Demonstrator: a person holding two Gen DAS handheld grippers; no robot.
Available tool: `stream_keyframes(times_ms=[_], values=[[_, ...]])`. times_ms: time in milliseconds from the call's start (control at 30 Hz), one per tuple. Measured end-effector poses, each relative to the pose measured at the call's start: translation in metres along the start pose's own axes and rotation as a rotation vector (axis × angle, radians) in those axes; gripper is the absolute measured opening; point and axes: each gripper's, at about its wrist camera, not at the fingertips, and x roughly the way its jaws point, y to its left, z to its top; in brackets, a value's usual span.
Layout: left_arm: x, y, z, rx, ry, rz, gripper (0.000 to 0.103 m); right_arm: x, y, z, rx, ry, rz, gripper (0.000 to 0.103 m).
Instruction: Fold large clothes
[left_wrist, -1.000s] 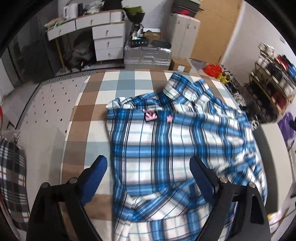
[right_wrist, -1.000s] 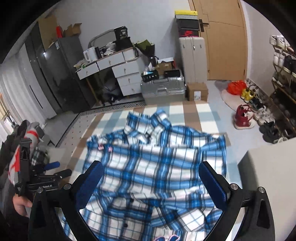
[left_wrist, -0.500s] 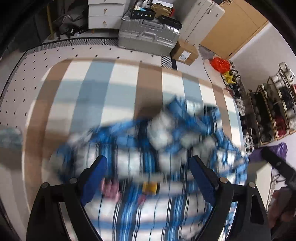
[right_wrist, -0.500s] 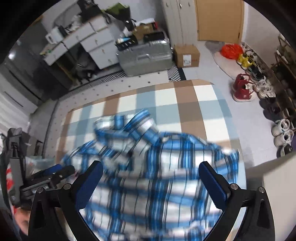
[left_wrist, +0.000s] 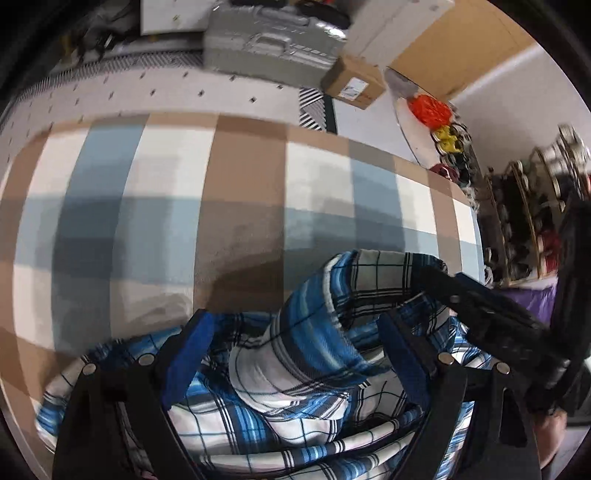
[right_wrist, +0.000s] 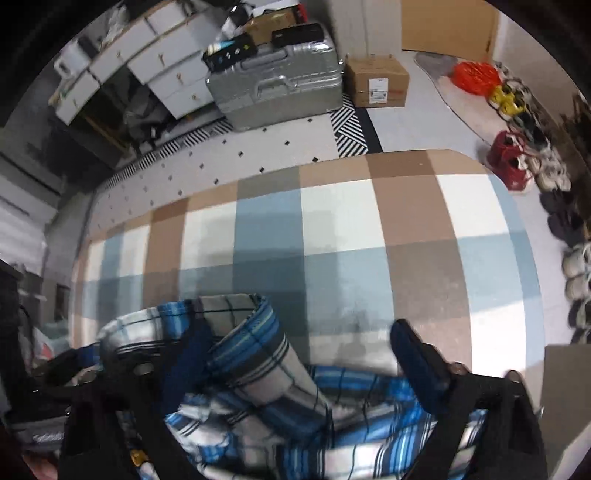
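Observation:
A blue, white and black plaid shirt lies on a checked brown, blue and white cloth. Its collar stands up between the fingers of my left gripper, which is open and low over the shirt's top. In the right wrist view the same shirt has its collar beside the left finger of my right gripper, which is also open. The right gripper shows in the left wrist view as a black body close on the right.
Beyond the cloth's far edge stand a silver suitcase, a cardboard box and white drawers. Shoes and a shoe rack line the right side. A red bag lies on the floor.
Both grippers have dropped and moved forward to the shirt's collar end. The views went from the whole shirt to only its top. Both stay open.

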Motion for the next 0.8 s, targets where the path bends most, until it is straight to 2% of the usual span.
stream_keyframes(times_ms=[33,67,100,167,200,233,300,400,600,800], values=[[0.000,0.001,-0.002,0.001,0.006,-0.011,0.084,0.005,0.000,-0.001,-0.007,0.013,-0.004,0.072],[-0.002,0.001,-0.004,0.003,0.001,-0.006,0.070,0.008,0.000,-0.003,-0.002,0.025,-0.004,0.059],[-0.005,0.002,-0.007,0.019,-0.002,0.005,0.043,0.011,-0.001,-0.004,0.004,0.040,0.004,0.052],[-0.006,0.003,-0.013,0.040,0.016,0.024,0.026,0.012,0.001,-0.011,-0.007,0.060,0.022,0.023],[-0.008,0.004,-0.016,0.049,0.022,0.028,0.016,0.011,0.003,-0.016,-0.031,0.059,0.002,0.017],[-0.010,0.004,-0.018,0.064,0.026,0.033,0.011,0.009,0.004,-0.019,-0.050,0.053,-0.014,0.014],[-0.013,0.005,-0.020,0.076,0.027,0.044,0.008,0.004,0.008,-0.031,-0.091,0.036,-0.038,0.008],[-0.022,0.010,-0.023,0.053,0.015,0.014,0.007,-0.008,0.007,-0.042,-0.108,0.001,-0.037,0.005],[-0.056,-0.005,-0.048,0.096,-0.067,-0.002,0.007,-0.060,0.010,-0.084,-0.108,-0.214,-0.017,0.004],[-0.116,-0.016,-0.102,0.177,-0.206,-0.016,0.007,-0.130,0.017,-0.135,-0.133,-0.403,0.022,0.004]])
